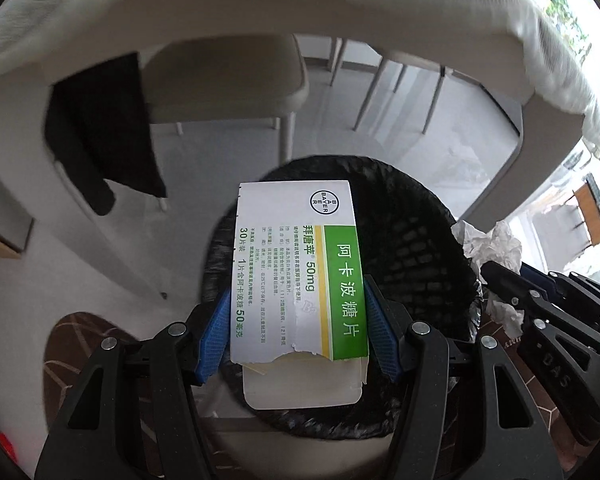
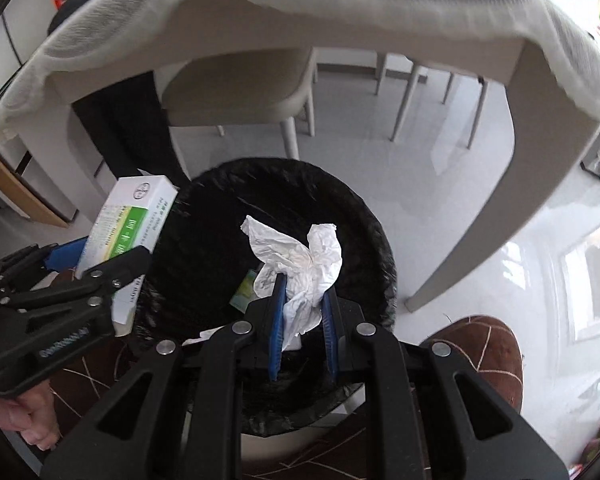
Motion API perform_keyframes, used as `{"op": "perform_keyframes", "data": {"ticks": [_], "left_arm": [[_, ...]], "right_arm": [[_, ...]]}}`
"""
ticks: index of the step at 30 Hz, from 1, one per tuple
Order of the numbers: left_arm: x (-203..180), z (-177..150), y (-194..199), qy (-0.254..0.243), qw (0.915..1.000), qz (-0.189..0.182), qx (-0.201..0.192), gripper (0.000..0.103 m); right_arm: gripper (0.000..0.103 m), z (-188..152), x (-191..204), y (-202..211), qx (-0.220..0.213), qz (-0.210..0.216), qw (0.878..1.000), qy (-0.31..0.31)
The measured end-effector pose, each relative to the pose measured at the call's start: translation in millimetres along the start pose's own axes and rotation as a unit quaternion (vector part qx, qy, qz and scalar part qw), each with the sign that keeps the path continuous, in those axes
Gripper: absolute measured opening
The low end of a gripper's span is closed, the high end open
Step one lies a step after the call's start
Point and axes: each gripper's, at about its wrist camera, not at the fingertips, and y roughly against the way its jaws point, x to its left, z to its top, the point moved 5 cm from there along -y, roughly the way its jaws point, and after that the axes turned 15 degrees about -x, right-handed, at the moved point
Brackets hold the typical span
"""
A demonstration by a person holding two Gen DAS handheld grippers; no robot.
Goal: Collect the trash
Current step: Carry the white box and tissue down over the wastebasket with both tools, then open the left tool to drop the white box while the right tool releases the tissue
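My left gripper (image 1: 298, 296) is shut on a white and green medicine box (image 1: 296, 276), its blue pads pressed against the box's two long sides. The box hangs over a round trash bin lined with a black bag (image 1: 412, 248). My right gripper (image 2: 300, 284) is shut on a crumpled white tissue (image 2: 300, 256), held above the same trash bin (image 2: 220, 216). In the right wrist view the medicine box (image 2: 128, 220) and the left gripper (image 2: 100, 268) show at the left rim. In the left wrist view the tissue (image 1: 488, 244) and the right gripper (image 1: 500, 276) show at the right. A small green and white packet (image 2: 246, 290) lies inside the bin.
A table draped with a white cloth (image 2: 340, 4) spans the top, its beige leg (image 2: 500, 184) right of the bin. A beige chair (image 2: 240, 92) stands beyond. A brown patterned rug (image 2: 484, 344) lies beneath. A person's hand (image 2: 32, 416) holds the left gripper.
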Motion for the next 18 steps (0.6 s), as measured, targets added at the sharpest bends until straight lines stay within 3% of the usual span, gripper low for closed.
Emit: {"op": "perform_keyframes", "data": {"ticks": [18], "left_arm": [[-60.1,-15.7,-57.3,-0.041,0.9980,-0.038,0.031,0.060]], "right_arm": [[0.016,-3.6,-45.7,-3.9,0.007,-0.041,0.998,-0.040]]}}
